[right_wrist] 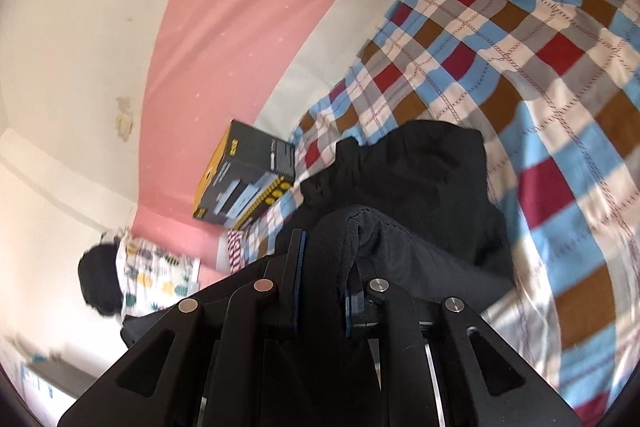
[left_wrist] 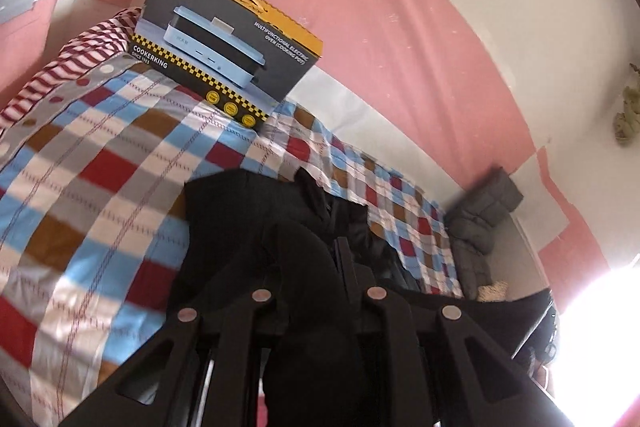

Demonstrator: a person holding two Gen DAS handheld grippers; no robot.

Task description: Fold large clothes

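A large black garment (left_wrist: pixel 248 219) lies partly on the checkered bed cover (left_wrist: pixel 100 187), its near part lifted. My left gripper (left_wrist: pixel 316 267) is shut on a fold of it; the dark cloth drapes over the fingers and hides their tips. In the right wrist view the same black garment (right_wrist: pixel 420 179) rises from the checkered cover (right_wrist: pixel 540 87) into my right gripper (right_wrist: pixel 328 267). That gripper is shut on a bunched edge of the cloth, squeezed between the blue-padded fingers (right_wrist: pixel 298 259).
A grey and yellow cooker box (left_wrist: pixel 228 39) stands on the bed by the pink wall; the cooker box (right_wrist: pixel 244 179) also shows in the right view. Red-striped cloth (left_wrist: pixel 60 75) lies beside it. A grey padded jacket (left_wrist: pixel 480 223) sits at the bed's far end.
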